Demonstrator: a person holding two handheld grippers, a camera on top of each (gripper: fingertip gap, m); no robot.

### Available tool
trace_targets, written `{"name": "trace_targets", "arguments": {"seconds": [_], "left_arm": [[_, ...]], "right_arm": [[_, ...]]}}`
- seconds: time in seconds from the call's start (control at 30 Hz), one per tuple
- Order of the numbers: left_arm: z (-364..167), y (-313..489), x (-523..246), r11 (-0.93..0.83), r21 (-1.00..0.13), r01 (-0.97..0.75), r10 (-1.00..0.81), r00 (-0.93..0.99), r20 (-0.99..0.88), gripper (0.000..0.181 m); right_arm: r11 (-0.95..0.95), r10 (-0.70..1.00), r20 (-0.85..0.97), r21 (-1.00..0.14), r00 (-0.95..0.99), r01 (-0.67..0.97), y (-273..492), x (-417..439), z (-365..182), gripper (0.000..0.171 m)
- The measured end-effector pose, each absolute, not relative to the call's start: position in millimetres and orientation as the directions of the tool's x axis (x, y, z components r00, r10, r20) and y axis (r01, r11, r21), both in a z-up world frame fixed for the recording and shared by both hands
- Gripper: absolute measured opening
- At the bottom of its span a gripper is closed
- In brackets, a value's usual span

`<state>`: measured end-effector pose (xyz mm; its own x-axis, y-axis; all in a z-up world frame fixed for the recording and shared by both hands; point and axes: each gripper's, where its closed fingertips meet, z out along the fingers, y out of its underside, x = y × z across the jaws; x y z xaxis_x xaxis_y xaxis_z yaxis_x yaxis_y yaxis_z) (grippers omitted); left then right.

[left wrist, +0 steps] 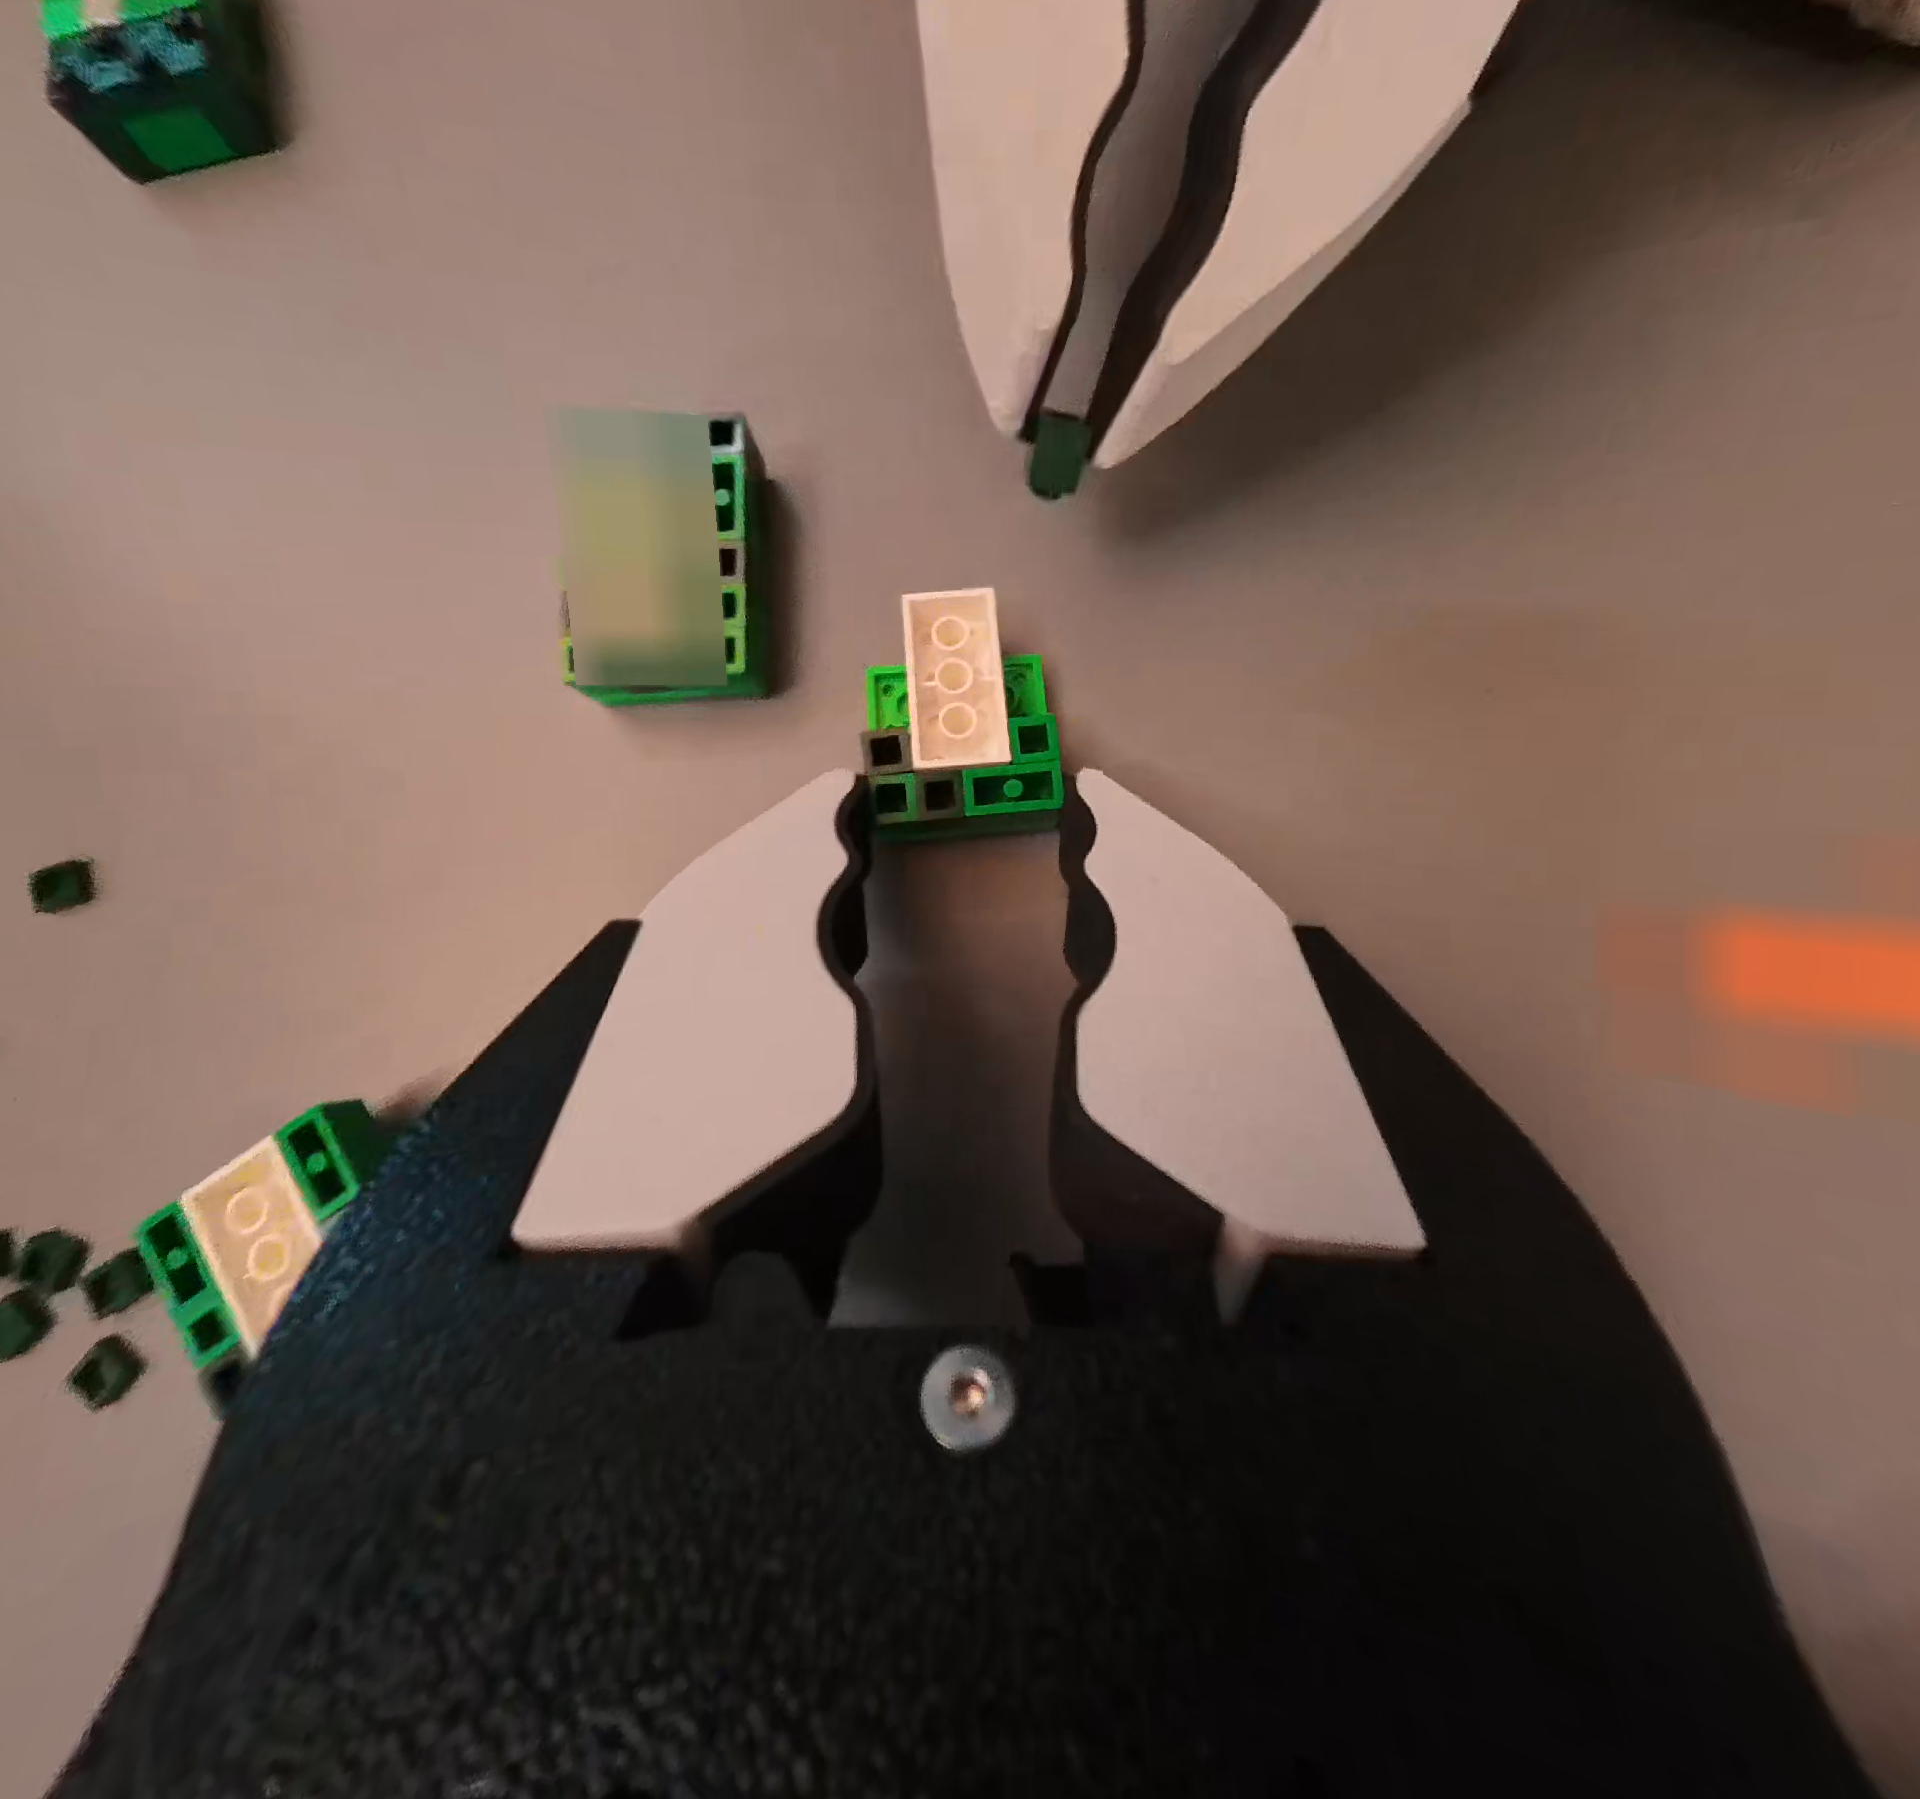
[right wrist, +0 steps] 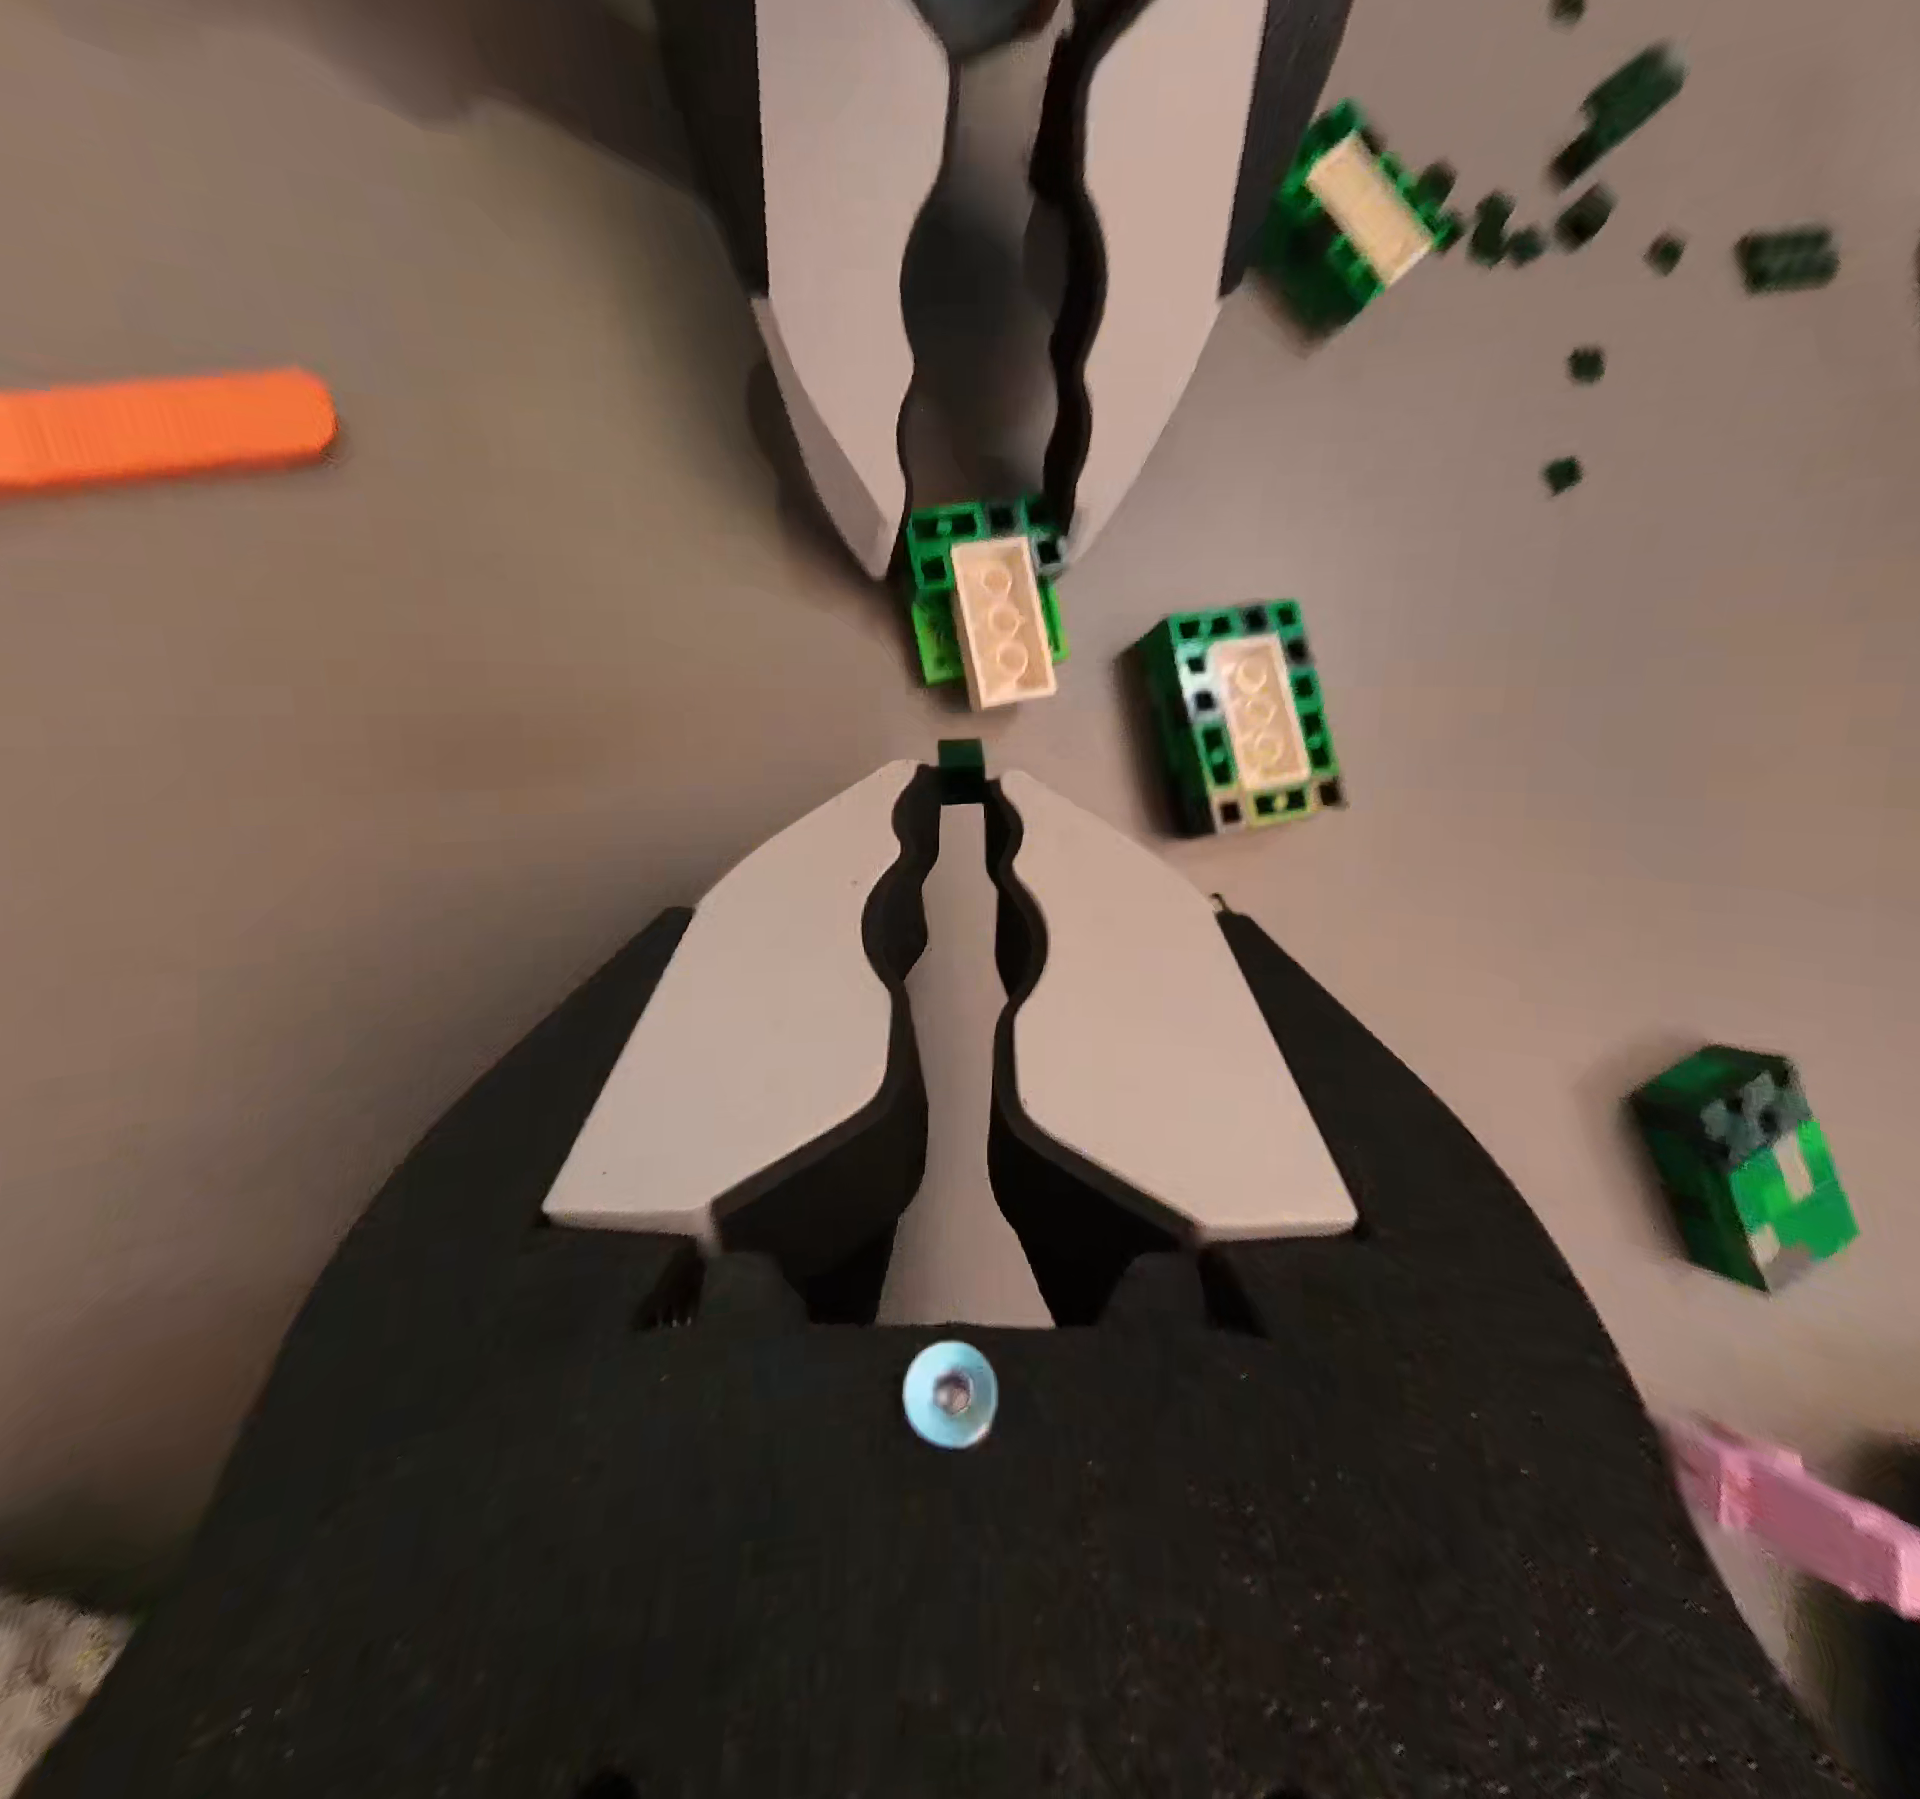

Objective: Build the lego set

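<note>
Our left gripper (left wrist: 966, 793) clamps the half-built green assembly (left wrist: 961, 741) on the table (left wrist: 1455, 658); our right gripper (right wrist: 961, 783) pinches a small dark-green brick (right wrist: 959, 770) just beside it. Next: align and press.

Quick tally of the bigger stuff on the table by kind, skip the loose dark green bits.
Green-and-cream brick assemblies: 3
Green printed cube build: 1
Orange flat tool: 1
Pink piece at the frame edge: 1
Total: 6
</note>
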<state>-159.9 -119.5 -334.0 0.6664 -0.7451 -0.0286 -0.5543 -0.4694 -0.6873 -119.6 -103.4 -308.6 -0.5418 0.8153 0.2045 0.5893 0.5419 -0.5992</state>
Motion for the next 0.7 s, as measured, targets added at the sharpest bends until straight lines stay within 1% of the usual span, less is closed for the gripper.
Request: {"name": "trace_targets", "arguments": {"seconds": [0.07, 0.17, 0.3, 0.47, 0.7], "left_arm": [[-334.4, -119.6, -154.5, -0.469, -0.693, -0.548, -0.753, 0.658, -0.011, 0.034], [-332.6, -121.2, -146.7, -0.478, -0.707, -0.521, -0.762, 0.647, 0.039, 0.034], [-330.3, -120.2, -148.7, -0.498, -0.702, -0.509, -0.745, 0.666, 0.045, 0.034], [-334.9, -118.2, -142.7, -0.532, -0.667, -0.521, -0.728, 0.684, 0.046, 0.034], [-335.0, -117.0, -138.6, -0.555, -0.654, -0.515, -0.713, 0.699, 0.056, 0.034]], "right_arm": [[0.549, 0.816, 0.185, -0.547, -0.548, 0.632, -102.1, -111.5, -314.6, 0.008], [0.544, 0.814, 0.157, -0.544, -0.559, 0.639, -107.2, -110.0, -316.6, 0.008], [0.574, 0.794, 0.177, -0.533, -0.581, 0.622, -112.5, -113.9, -319.8, 0.008], [0.622, 0.775, 0.239, -0.453, -0.585, 0.639, -115.4, -116.3, -325.7, 0.008], [0.656, 0.753, 0.293, -0.409, -0.589, 0.635, -114.7, -118.2, -326.1, 0.008]]}}
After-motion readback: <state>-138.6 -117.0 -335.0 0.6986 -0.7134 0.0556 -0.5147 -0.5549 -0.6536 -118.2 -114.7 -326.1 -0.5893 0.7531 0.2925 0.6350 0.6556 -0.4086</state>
